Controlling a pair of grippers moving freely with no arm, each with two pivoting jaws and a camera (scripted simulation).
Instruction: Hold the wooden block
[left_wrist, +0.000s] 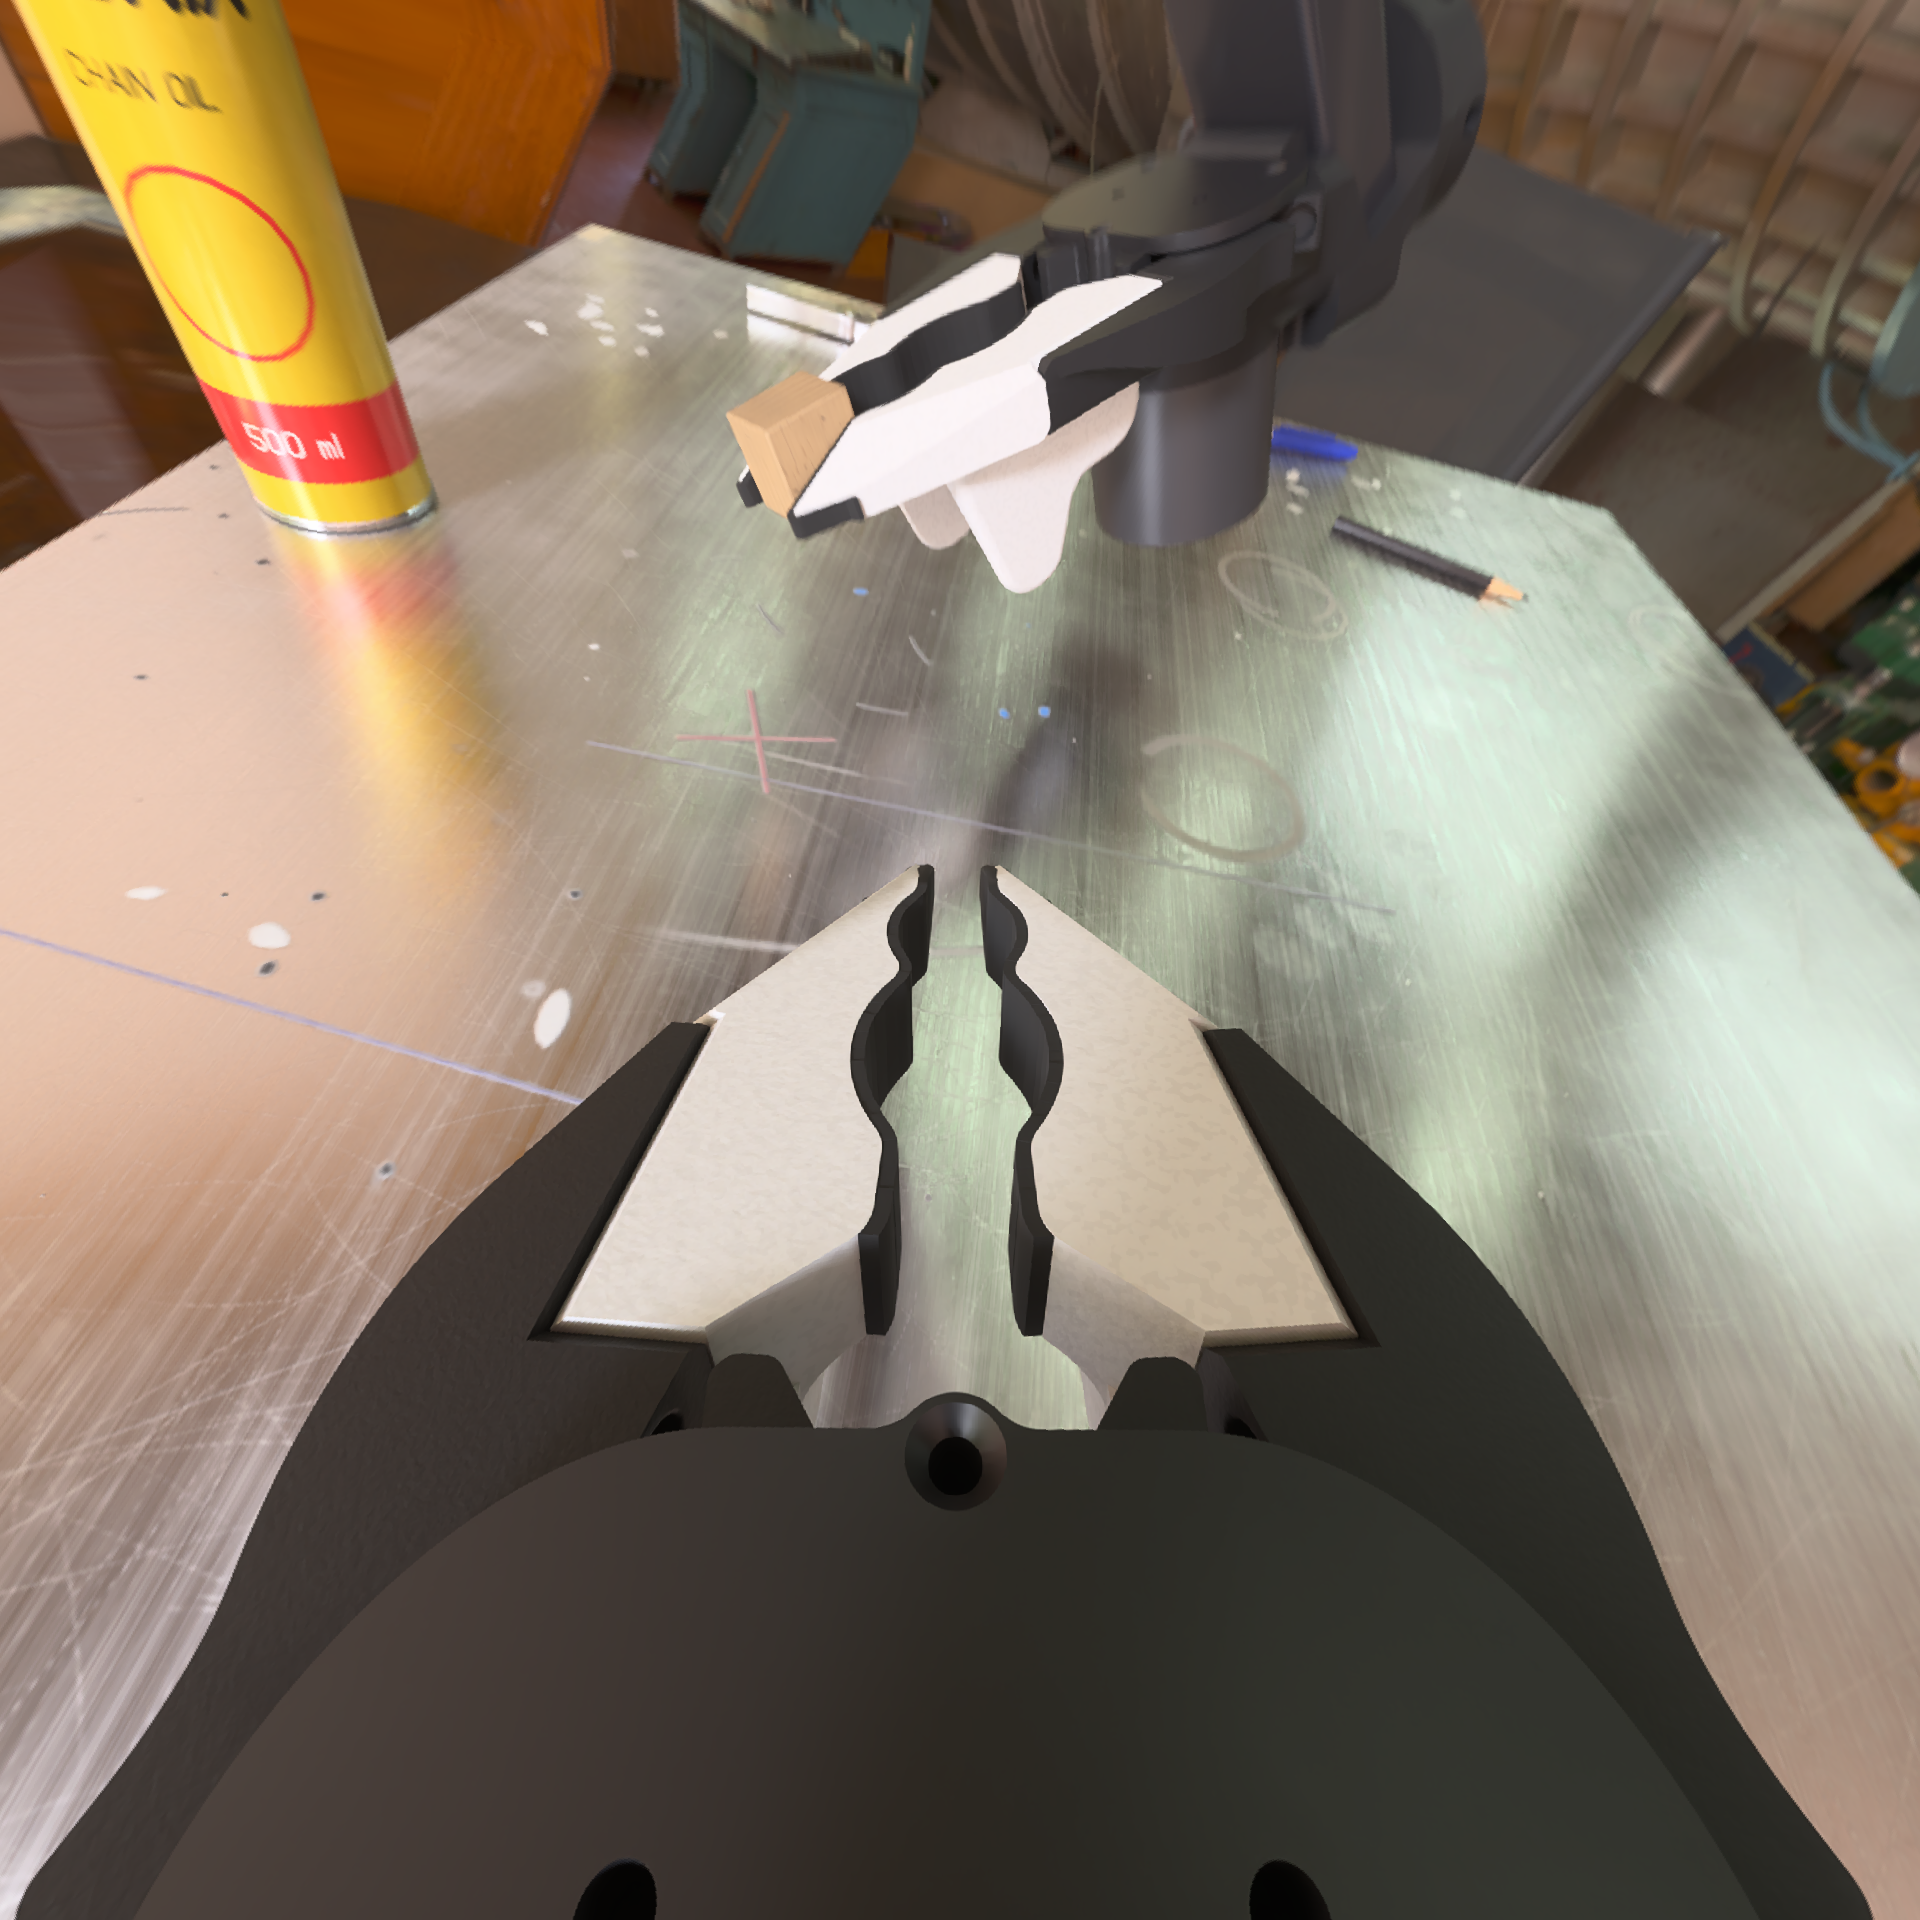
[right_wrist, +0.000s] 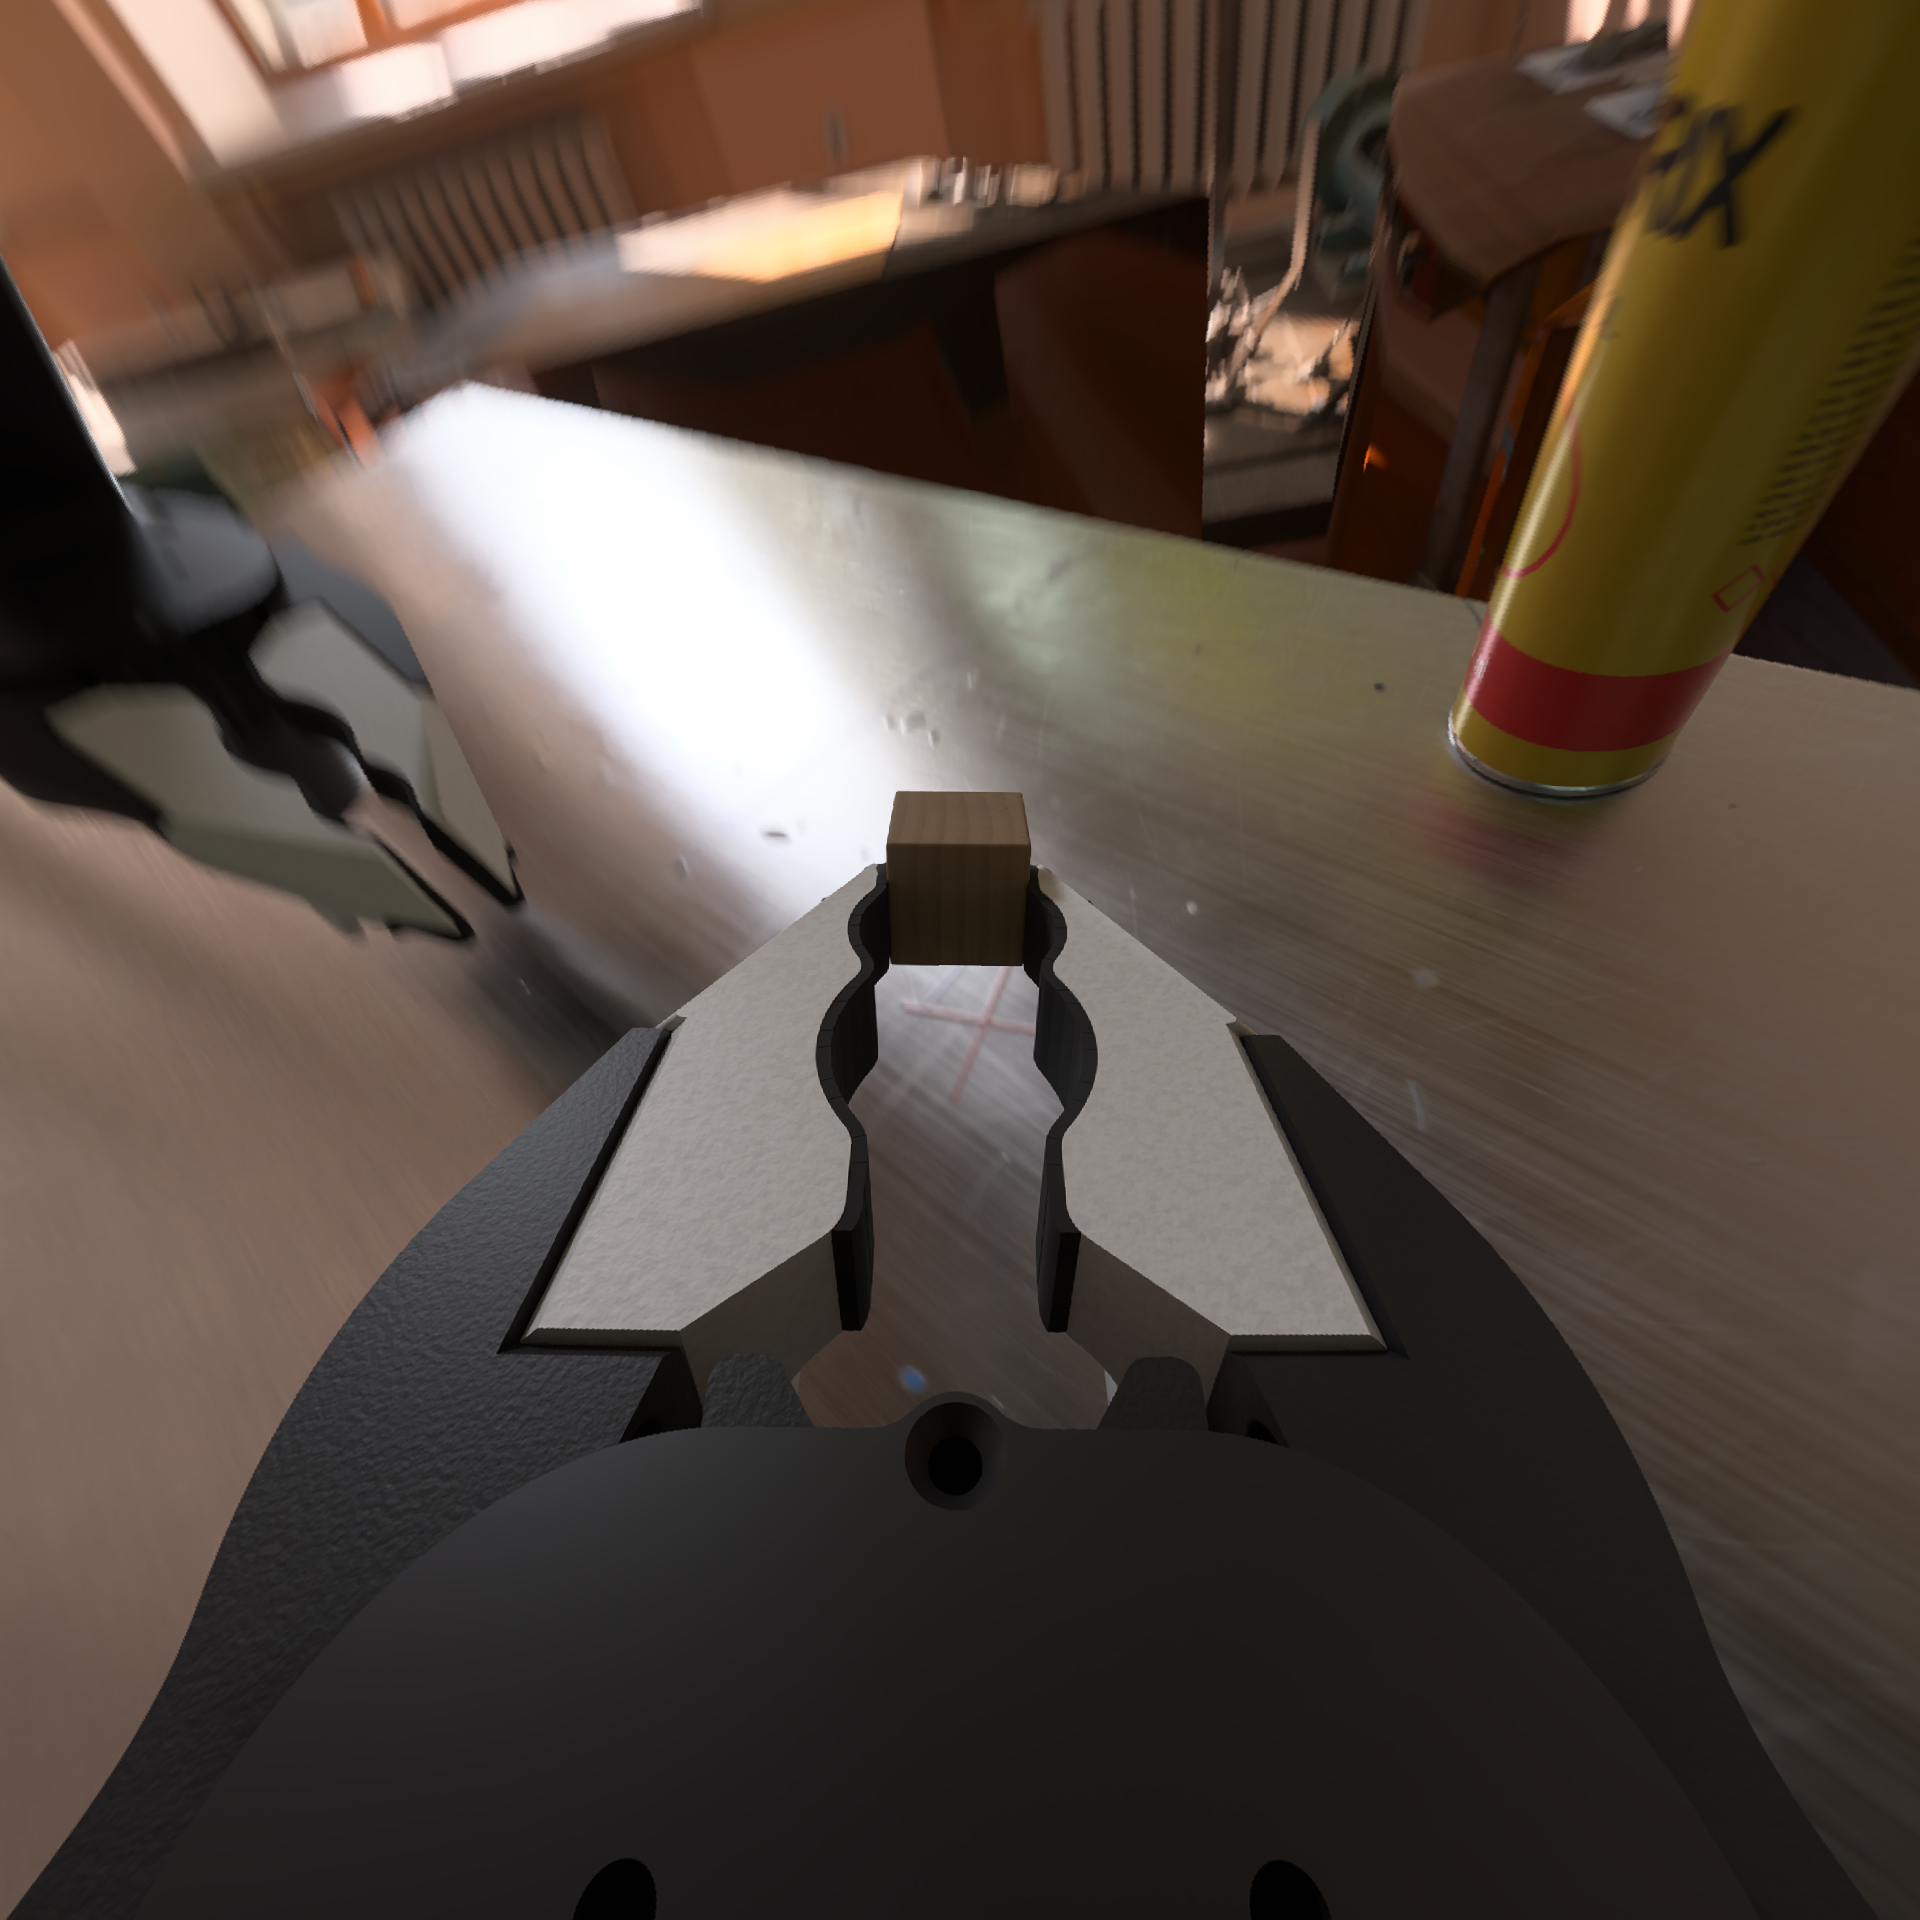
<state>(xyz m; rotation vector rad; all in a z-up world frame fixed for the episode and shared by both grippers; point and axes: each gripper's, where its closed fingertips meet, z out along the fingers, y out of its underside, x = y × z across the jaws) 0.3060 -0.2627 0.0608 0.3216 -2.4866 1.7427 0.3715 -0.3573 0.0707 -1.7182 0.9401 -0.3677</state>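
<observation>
The wooden block (right_wrist: 958, 891) is a small tan cube. My right gripper (right_wrist: 958, 883) is shut on it at the fingertips and holds it up off the metal table (right_wrist: 1195, 935). In the left wrist view the same block (left_wrist: 788, 442) shows in the right gripper (left_wrist: 795, 488), raised above the far middle of the table (left_wrist: 312, 1039). My left gripper (left_wrist: 956, 878) hovers over the table's near middle, its fingers nearly together with a narrow gap and nothing between them. It also shows at the left of the right wrist view (right_wrist: 457, 894).
A tall yellow spray can (left_wrist: 260, 291) with a red band stands at the far left of the table; it also shows in the right wrist view (right_wrist: 1621, 499). A pencil (left_wrist: 1429, 561) and a blue pen (left_wrist: 1311, 445) lie at the far right. A red cross mark (left_wrist: 758, 740) is on the table.
</observation>
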